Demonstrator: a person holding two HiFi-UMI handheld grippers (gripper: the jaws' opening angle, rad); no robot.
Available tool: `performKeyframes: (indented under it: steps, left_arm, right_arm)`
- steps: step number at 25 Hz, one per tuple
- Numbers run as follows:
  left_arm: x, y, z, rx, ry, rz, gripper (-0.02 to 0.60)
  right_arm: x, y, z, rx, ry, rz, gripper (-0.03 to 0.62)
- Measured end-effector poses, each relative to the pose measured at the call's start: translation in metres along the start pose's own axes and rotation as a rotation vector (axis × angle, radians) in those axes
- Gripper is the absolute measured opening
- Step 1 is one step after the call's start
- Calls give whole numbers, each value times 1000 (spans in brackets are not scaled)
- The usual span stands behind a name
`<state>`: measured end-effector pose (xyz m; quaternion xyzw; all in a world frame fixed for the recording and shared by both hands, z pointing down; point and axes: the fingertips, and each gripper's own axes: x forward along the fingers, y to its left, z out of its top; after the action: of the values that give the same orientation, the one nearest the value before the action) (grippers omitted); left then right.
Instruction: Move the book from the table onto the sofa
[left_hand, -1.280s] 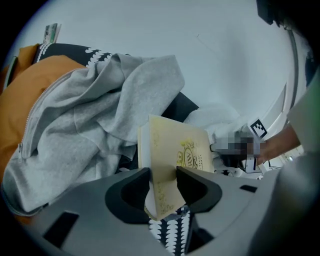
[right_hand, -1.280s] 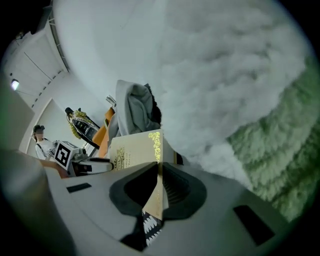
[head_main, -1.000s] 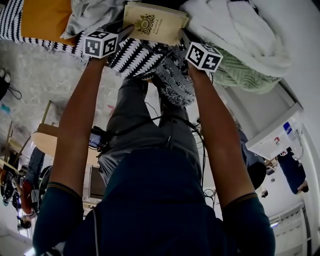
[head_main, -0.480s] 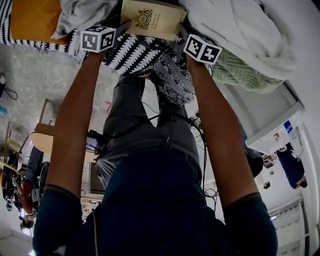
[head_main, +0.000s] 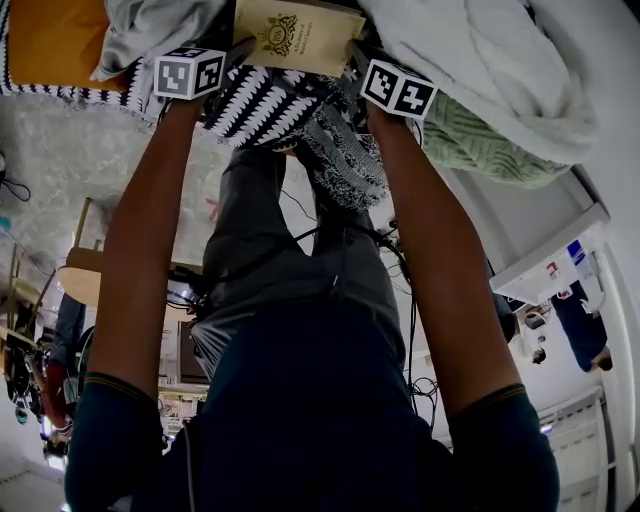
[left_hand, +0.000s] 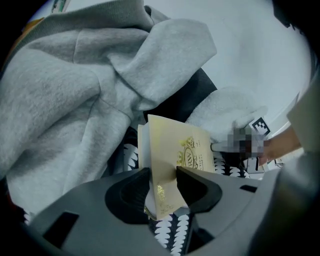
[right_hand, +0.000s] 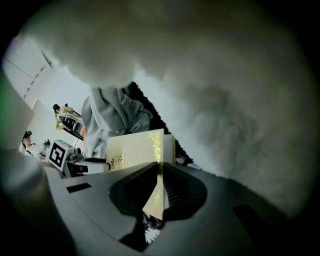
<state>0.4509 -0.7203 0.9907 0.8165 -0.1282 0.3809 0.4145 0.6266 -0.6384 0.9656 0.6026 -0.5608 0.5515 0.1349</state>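
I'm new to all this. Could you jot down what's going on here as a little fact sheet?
Held item: cream book with a gold crest
Left tongs: shut on the book's left side
Right tongs: shut on its right side
Beneath the book: black-and-white patterned throw
Nearby: grey sweatshirt, white fluffy blanket
Status: book not yet let go

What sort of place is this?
Likely a home living room: a zigzag throw, an orange cushion, a white blanket and a grey hoodie heaped together as on a couch.
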Motion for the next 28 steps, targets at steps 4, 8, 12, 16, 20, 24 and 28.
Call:
performKeyframes:
  steps: [4, 8, 12, 16, 20, 24, 28]
  left_arm:
    - [1, 3, -5, -20, 16, 7, 172]
    - [6, 7, -11, -26, 53, 20, 173]
    - [12, 6, -18, -40, 99, 20, 204]
    - [15, 3, -17, -41, 100, 10, 255]
    - [17, -2, -21, -41, 117, -11, 272]
    - [18, -6, -30, -43, 147, -38, 273]
    - [16, -9, -31, -68, 141, -54, 278]
  right_arm:
    - [3, 1, 0, 0, 10, -2, 31]
    - [7, 0, -4, 6, 31, -13, 31]
    - [13, 1, -9, 25, 59, -21, 31]
    - [15, 0, -10, 57, 65, -37, 31]
    - [17, -5, -15, 87, 88, -65, 34]
    - [18, -12, -26, 109, 145, -102, 41]
    - [17, -13, -34, 114, 187, -115, 46]
